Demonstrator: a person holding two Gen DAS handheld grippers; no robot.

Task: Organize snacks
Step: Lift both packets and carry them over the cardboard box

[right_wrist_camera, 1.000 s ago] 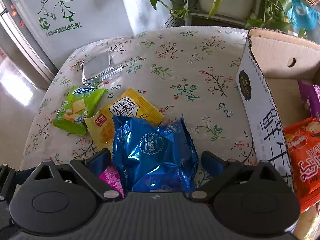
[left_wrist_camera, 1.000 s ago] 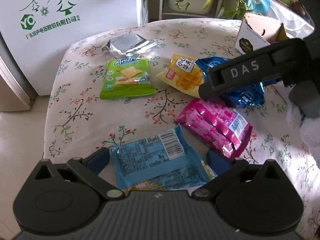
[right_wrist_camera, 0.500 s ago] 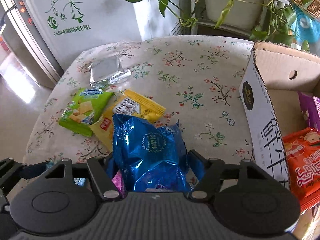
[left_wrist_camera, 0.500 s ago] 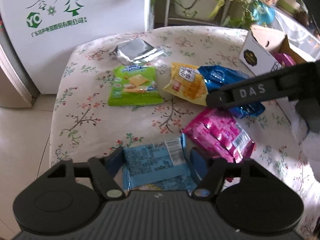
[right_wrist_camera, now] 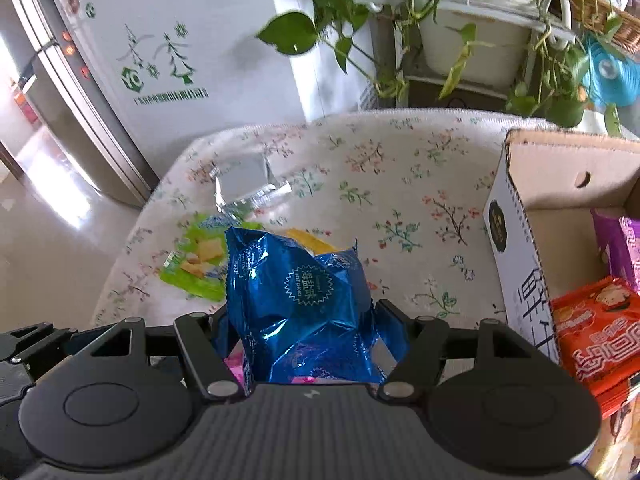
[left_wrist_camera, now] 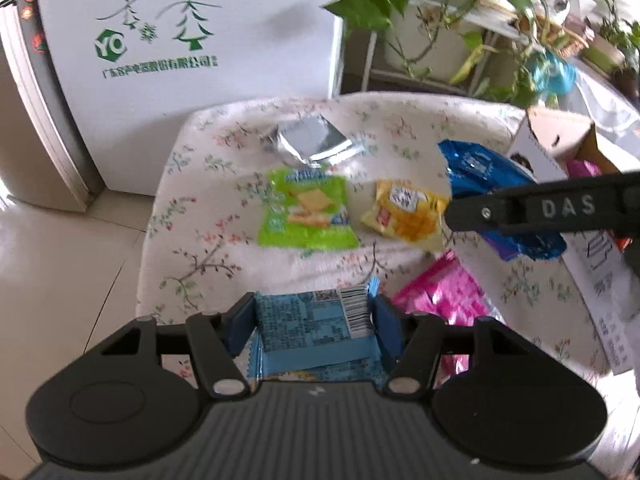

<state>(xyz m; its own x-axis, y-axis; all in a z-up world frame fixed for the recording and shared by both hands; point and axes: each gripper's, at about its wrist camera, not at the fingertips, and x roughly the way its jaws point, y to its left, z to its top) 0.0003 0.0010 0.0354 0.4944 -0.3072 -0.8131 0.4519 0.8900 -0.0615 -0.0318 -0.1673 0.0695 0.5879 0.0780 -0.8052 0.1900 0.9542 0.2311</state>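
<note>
Currently, the left tongs [left_wrist_camera: 314, 322] are closing, pads pressing both edges of the light-blue packet [left_wrist_camera: 310, 326], which is held above the floral counter [left_wrist_camera: 192, 240]. The right tongs [right_wrist_camera: 304, 332] are clamped on the dark-blue foil bag [right_wrist_camera: 298, 304], lifted clear of the counter, left of the cardboard box [right_wrist_camera: 516, 248]. Green packet [left_wrist_camera: 306, 212], yellow packet [left_wrist_camera: 404, 214] and silver pouch [left_wrist_camera: 310, 140] lie on the counter.

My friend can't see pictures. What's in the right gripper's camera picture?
The right gripper is shut on a shiny blue snack bag above a flowery tablecloth. A cardboard box holding an orange packet sits to its right.
</note>
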